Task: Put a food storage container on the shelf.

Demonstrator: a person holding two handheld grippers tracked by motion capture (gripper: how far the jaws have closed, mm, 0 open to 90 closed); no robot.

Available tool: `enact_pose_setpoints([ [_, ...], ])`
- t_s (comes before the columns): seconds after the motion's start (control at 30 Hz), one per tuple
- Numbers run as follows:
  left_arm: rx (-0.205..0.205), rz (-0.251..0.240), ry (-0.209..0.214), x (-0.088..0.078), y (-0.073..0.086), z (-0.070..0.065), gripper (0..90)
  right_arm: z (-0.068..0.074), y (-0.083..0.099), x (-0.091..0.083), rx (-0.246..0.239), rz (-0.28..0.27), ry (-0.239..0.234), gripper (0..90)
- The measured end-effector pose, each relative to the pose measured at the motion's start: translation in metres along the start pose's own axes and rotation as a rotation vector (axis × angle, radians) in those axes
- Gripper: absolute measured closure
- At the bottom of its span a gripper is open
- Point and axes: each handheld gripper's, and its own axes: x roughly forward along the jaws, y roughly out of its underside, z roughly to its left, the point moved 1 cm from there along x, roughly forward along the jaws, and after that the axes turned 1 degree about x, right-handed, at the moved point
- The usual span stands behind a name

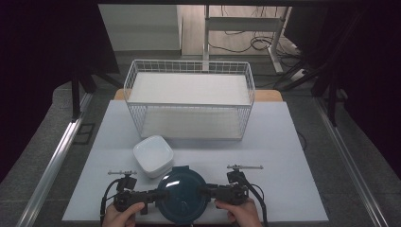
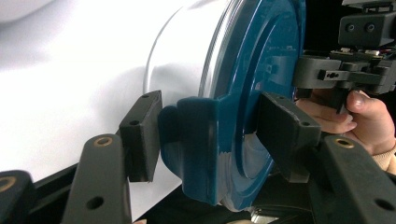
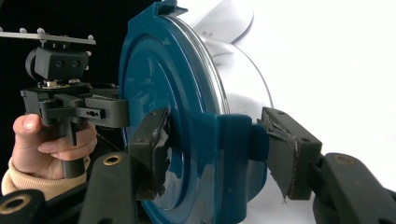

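Note:
A round container with a dark blue lid (image 1: 182, 194) sits at the near edge of the table, between the person's hands. My left gripper (image 1: 153, 195) reaches in from its left and my right gripper (image 1: 208, 191) from its right. In the left gripper view the jaws of my left gripper (image 2: 210, 135) clamp a blue side clip (image 2: 196, 149) of the lid, one pad on the clip's flap and the other on the lid's top face. In the right gripper view my right gripper (image 3: 217, 149) pinches the opposite clip (image 3: 233, 154) the same way.
A white square bowl (image 1: 152, 155) stands just behind and left of the container. A white wire basket (image 1: 189, 99) takes up the far middle of the pale table mat (image 1: 283, 156). Dark floor and metal rails flank the table.

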Motion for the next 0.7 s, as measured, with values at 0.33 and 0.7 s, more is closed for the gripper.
enact_pose_setpoints([
  [0.33,0.056,0.006,-0.007,0.000,-0.028,-0.016,42.7,0.002,-0.018,-0.014,-0.018,-0.030,-0.010,43.8],
  [0.7,0.091,-0.004,0.023,-0.003,-0.071,-0.029,44.0,0.009,-0.054,-0.028,-0.049,-0.085,-0.008,43.8],
])
